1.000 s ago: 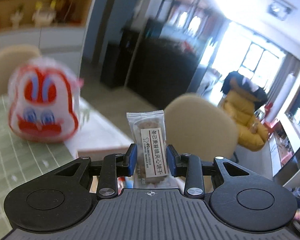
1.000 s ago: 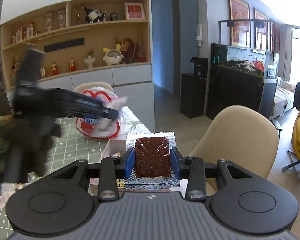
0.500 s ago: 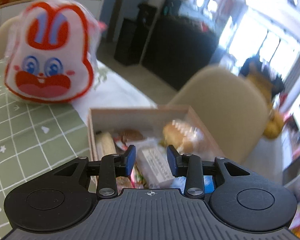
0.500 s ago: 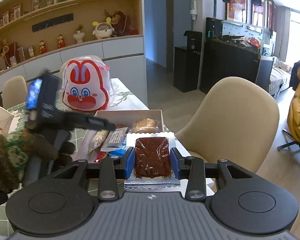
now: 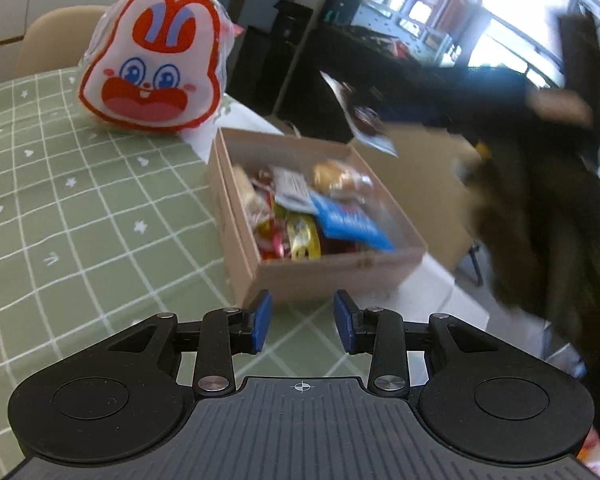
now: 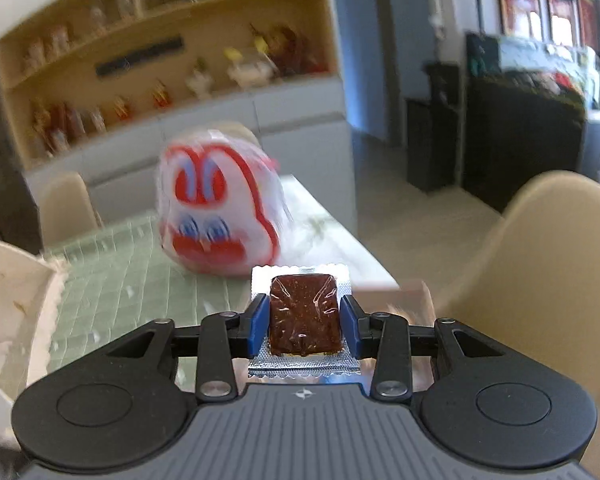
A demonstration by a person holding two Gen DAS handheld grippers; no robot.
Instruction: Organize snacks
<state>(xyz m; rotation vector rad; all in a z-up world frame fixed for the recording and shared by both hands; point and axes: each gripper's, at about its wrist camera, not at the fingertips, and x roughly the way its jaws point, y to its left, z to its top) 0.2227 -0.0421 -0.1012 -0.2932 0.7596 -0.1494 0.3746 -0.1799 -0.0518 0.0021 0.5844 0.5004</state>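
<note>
1. A table (image 5: 72, 208) with a green checked cloth fills the left of both views; a strip of white cloth runs along its right edge. Behind it stand beige chairs, a wooden shelf unit with small figures, and dark cabinets near bright windows.
2. A bunny-faced bag (image 5: 152, 64) sits toward the far right edge of the table. Just in front of it, at the right edge, a cardboard box (image 5: 340, 268) holds mixed snack packets.
3. The left gripper (image 5: 302, 322) hangs over the cloth just short of the box's near wall, its blue pads apart with nothing between them.
4. The right gripper (image 6: 304, 324) has a clear-wrapped brown snack (image 6: 303, 314) standing upright between its pads. Its jaws have just been opening, and a narrow gap shows on each side of the brown block, though the foil edges still reach the pads.
5. The right-wrist view is smeared: the bag and shelves blur, and the box is only a pale streak behind the gripper. A white crumpled shape at its left edge is cut off.
6. Only the left-wrist view shows the box's contents, plus a dark blurred sleeve (image 5: 540, 208) at right with the brown snack above the box's far corner.
</note>
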